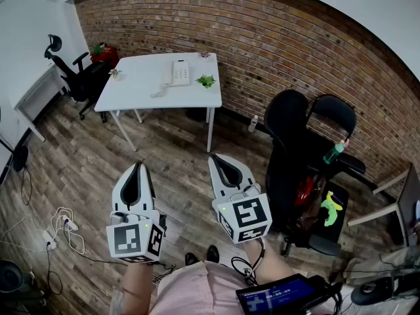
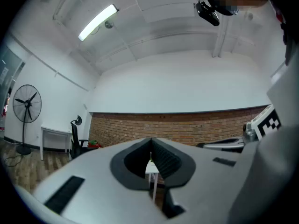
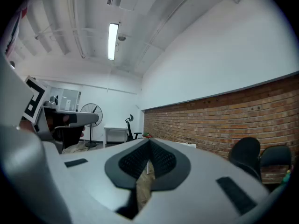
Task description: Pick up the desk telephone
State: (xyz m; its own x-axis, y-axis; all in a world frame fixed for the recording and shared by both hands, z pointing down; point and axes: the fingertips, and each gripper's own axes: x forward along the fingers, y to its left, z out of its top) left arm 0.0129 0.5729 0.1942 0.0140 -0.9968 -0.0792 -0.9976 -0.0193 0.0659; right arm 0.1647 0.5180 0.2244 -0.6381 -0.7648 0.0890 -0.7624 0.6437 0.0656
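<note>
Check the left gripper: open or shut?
Shut. The left gripper has its jaws meeting at the tips, nothing between them.

White table [image 1: 134,87]: desk telephone [image 1: 178,72] near wall edge, green plant [image 1: 206,81] beside.

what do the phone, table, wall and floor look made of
Phone: smooth white shell, likely plastic.
Table: matte white top, perhaps laminate.
Wall: bare red brick, mortar lines showing.
Floor: brown grained planks, wood or wood-look laminate.

left hand-held gripper [image 2: 150,143]: jaws together | ahead: brick wall [image 2: 196,125] | far left: standing fan [image 2: 27,107]
</note>
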